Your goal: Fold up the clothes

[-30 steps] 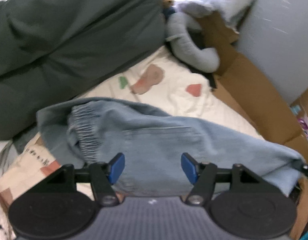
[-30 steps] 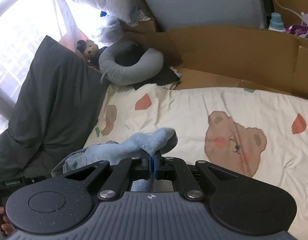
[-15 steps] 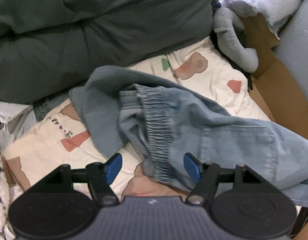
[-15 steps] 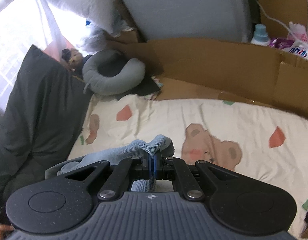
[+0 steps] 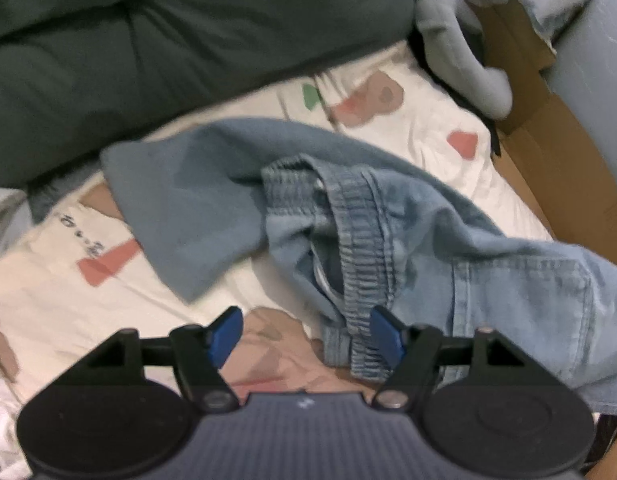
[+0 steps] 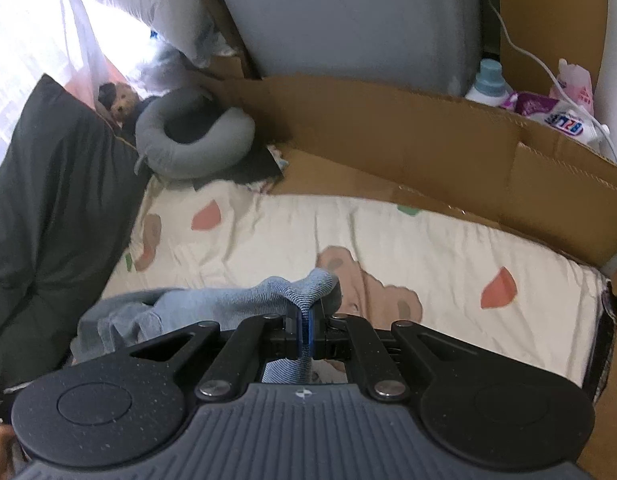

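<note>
left hand-held gripper (image 5: 306, 338) has dropped toward jeans (image 5: 408, 240); print unreadable.

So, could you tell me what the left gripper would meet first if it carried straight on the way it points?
Most likely the elastic waistband of the denim trousers, which lies just ahead of the open left gripper by its right finger; between the fingers the printed bedsheet shows. Depth is unclear.
</note>
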{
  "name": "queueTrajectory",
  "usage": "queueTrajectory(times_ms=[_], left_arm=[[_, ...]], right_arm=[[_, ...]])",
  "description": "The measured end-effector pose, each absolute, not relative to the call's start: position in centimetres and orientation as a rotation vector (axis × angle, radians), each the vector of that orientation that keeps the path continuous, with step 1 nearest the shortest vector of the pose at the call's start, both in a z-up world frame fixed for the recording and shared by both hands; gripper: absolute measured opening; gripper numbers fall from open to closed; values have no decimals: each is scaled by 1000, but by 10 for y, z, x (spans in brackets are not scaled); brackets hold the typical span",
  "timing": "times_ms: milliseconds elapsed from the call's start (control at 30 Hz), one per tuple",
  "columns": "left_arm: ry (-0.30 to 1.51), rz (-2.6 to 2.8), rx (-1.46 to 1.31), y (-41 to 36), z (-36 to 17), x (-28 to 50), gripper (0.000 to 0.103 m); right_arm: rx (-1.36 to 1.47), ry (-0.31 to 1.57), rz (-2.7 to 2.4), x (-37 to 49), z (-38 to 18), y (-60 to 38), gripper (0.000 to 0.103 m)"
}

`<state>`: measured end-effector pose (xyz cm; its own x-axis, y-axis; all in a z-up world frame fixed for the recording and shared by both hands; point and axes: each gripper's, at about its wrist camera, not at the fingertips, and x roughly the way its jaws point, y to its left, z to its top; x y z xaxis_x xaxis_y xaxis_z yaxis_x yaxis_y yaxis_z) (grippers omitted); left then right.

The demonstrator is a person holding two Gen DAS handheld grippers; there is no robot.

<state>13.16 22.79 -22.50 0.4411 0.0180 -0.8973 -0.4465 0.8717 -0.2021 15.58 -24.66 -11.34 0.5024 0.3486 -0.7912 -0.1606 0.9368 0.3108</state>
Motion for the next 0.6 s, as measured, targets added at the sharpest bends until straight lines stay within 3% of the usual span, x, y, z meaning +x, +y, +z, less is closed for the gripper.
queueTrajectory(times_ms=[467, 600], left_arm=[[1210, 88, -459, 182, -302, 145, 72], [1212, 72, -474, 172, -317, 145, 66]], right_arm=[[190, 1097, 273, 162, -156, -254, 1], [167, 1117, 277, 170, -172, -257, 1]])
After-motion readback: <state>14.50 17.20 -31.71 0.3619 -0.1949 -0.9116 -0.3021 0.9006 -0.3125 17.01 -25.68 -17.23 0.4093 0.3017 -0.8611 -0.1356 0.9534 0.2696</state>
